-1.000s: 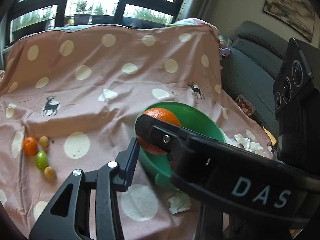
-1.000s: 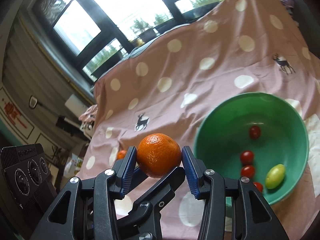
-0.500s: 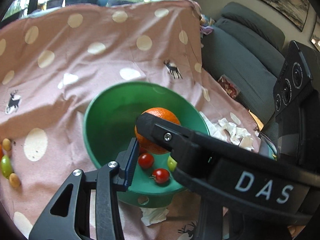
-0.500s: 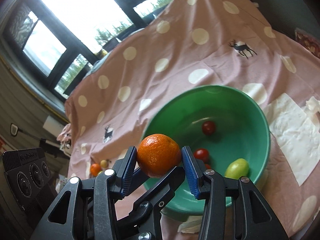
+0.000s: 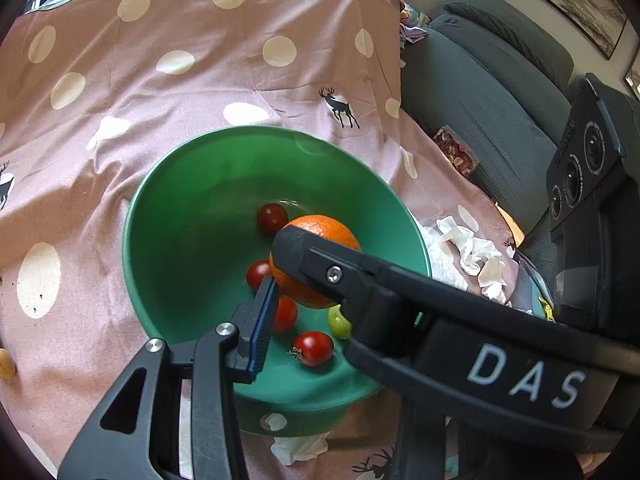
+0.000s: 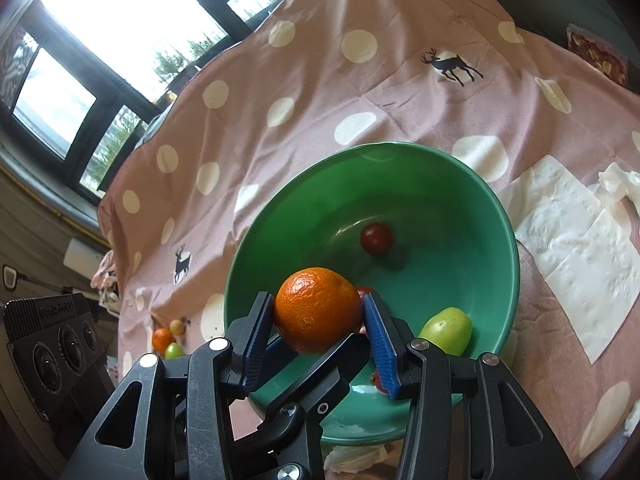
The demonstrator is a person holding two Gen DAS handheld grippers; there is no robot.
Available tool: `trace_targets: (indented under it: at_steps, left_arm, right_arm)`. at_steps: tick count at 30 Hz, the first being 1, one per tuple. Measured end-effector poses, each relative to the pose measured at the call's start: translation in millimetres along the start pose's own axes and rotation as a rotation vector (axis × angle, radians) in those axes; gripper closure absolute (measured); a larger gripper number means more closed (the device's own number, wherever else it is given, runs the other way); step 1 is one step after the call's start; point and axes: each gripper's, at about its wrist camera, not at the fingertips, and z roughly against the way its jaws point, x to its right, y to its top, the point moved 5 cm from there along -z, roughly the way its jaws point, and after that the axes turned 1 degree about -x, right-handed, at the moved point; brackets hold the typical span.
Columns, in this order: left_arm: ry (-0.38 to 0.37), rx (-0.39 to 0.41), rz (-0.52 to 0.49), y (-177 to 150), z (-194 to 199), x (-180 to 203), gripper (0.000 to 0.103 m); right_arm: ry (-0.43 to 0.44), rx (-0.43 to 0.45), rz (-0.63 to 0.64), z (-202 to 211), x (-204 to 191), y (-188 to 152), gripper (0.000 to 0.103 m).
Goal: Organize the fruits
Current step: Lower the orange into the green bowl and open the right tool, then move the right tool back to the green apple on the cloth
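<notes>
Right gripper (image 6: pixel 318 336): clenched on the orange (image 6: pixel 318 309), one blue pad pressed against each side of the fruit; the jaws stand only as wide as the orange itself.
Orange: held above the near inner part of the green bowl (image 6: pixel 500 216), clear of the bowl floor as far as the right wrist view shows; in the left wrist view it (image 5: pixel 324 232) sits behind the right gripper's black finger.
Left gripper: only one blue-padded finger (image 5: pixel 262 328) shows in its own view, its tip just beside the orange over the bowl (image 5: pixel 160 216); the other finger is hidden behind the right gripper's body, so I cannot tell whether it is released or clenched.
Bowl contents: red cherry tomatoes (image 5: pixel 313 348) on the floor, one darker tomato (image 6: pixel 376 239) apart toward the far wall, and a green fruit (image 6: pixel 446 330) against the near right wall.
Fruit outside the bowl: a small orange fruit (image 6: pixel 162 339), a green one (image 6: pixel 173 351) and a yellowish one (image 6: pixel 176 326) lie close together on the cloth, well apart from the bowl on its left.
Worktop: covered by a pink cloth (image 6: pixel 320 80) with cream dots and deer prints.
Paper: flat white tissues (image 6: pixel 576 256) lie just right of the bowl, crumpled ones (image 5: pixel 476 252) beyond.
Sofa (image 5: pixel 492 92): grey, beside the worktop's right edge.
</notes>
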Motion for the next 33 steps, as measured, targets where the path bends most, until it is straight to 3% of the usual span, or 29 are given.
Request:
trace_targets:
  at_steps: [11,17,21,27,30,33]
  left_arm:
    - [0.03,-0.007,0.004,0,-5,1,0.065]
    - [0.033,0.031,-0.011,0,14,-1,0.062]
    - [0.061,0.081,-0.017,-1,42,-8,0.05]
    - [0.164,0.164,0.048,-10,97,-50,0.037]
    - [0.213,0.202,0.094,-24,120,-81,0.035]
    - [0.303,0.227,0.212,-37,136,-125,0.035]
  right_arm:
    - [-0.016,-0.024,-0.029,-6,8,0,0.054]
    - [-0.043,0.002,-0.042,-1,12,1,0.054]
    - [-0.062,0.042,-0.036,4,11,4,0.054]
    - [-0.081,0.102,-0.011,10,1,9,0.051]
    - [-0.083,0.11,0.004,9,-6,9,0.049]
    - [-0.102,0.115,0.028,6,-14,8,0.043]
